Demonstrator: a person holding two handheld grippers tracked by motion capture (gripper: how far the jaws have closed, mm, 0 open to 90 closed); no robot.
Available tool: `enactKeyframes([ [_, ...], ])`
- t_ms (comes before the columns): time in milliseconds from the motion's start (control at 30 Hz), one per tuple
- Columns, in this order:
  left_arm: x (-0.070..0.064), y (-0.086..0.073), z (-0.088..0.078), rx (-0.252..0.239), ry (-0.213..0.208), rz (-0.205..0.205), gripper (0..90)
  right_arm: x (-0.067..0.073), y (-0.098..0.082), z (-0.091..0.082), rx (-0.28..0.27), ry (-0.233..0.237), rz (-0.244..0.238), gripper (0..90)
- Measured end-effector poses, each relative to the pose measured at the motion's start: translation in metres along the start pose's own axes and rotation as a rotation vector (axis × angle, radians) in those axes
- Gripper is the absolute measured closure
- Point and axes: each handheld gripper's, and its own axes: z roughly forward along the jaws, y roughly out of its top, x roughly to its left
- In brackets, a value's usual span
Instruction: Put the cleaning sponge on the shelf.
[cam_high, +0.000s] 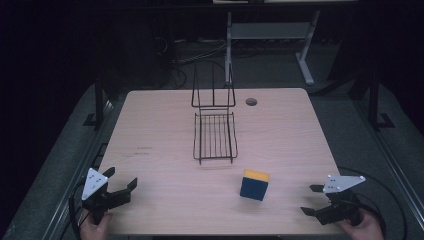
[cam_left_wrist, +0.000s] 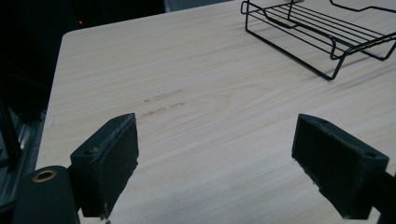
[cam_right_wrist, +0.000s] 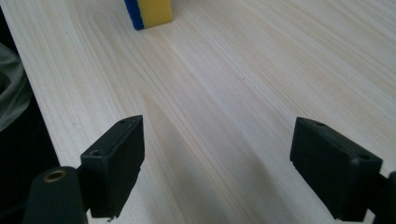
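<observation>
A blue block with a yellow top (cam_high: 254, 184) stands on the pale wooden table (cam_high: 165, 200), right of centre near the front; it also sits at the top of the right gripper view as the block (cam_right_wrist: 148, 12). My right gripper (cam_high: 311, 200) rests at the front right corner, jaws open and empty, pointing left toward the block (cam_right_wrist: 217, 172). My left gripper (cam_high: 121, 180) lies at the front left corner, jaws open with nothing between them (cam_left_wrist: 215, 172). A black wire rack (cam_high: 215, 131) stands mid-table, also seen as the rack (cam_left_wrist: 322, 32).
A round cable hole (cam_high: 251, 102) sits in the table's far right part. A white desk frame (cam_high: 272, 35) stands on the dark floor behind. The table's left edge (cam_left_wrist: 51, 107) drops to darkness beside my left gripper.
</observation>
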Motion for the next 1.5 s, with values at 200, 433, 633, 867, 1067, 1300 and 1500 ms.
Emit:
enactKeyframes([
  [200,0.000,0.000,-0.001,-0.005,0.000,-0.002,14.1,0.006,0.009,0.001,0.000,0.000,-0.035,17.4],
  [433,-0.001,0.000,0.000,-0.005,0.001,-0.002,14.1,0.010,0.015,0.003,0.000,0.017,-0.049,17.4],
  [633,-0.002,0.000,-0.001,-0.007,0.003,-0.001,14.1,0.013,0.022,0.008,0.011,0.040,-0.069,17.4],
  [867,-0.001,-0.001,0.001,-0.003,0.000,-0.004,14.1,0.014,0.029,0.012,0.014,0.059,-0.086,17.4],
  [1067,-0.002,-0.001,0.001,-0.001,-0.002,-0.001,14.1,0.015,0.034,0.012,0.010,0.071,-0.095,17.3],
  [1300,-0.002,0.000,0.001,-0.002,0.000,-0.002,14.1,0.016,0.037,0.014,0.010,0.084,-0.100,16.8],
  [1500,-0.002,0.000,0.000,-0.005,0.000,-0.002,14.1,0.017,0.042,0.016,0.010,0.097,-0.104,16.7],
])
